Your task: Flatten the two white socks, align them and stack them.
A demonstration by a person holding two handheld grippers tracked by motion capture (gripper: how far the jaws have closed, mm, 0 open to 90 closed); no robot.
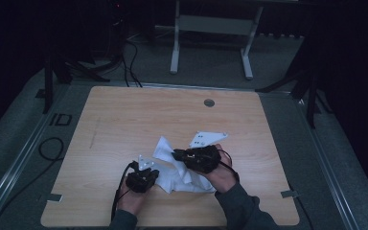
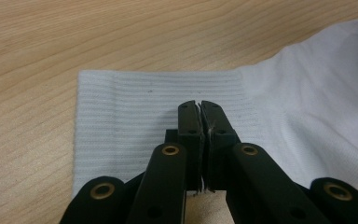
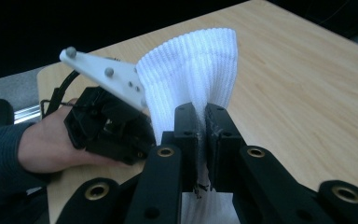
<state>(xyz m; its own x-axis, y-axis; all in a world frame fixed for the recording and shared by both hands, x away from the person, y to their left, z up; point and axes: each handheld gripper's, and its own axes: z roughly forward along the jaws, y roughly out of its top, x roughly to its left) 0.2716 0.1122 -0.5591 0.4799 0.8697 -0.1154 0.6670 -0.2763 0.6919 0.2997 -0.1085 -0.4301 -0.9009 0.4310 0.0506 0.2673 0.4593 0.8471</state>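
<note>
The white sock (image 1: 179, 167) is stretched between both tongs, left tongs (image 2: 199, 106) pinching its flat cuff, right tongs (image 3: 200, 112) its raised end.

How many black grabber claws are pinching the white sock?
2. The left gripper is shut on the white sock at its ribbed cuff lying flat on the table. The right gripper pinches another ribbed part, lifted up.

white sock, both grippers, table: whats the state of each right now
white sock: crumpled on the table, ribbed cuff lifted and standing up, another ribbed part lying flat
left gripper: jaws shut, a thin bit of sock fabric pinched between them
right gripper: shut on the cuff
table: wooden top, sock and both grippers at its near side
</note>
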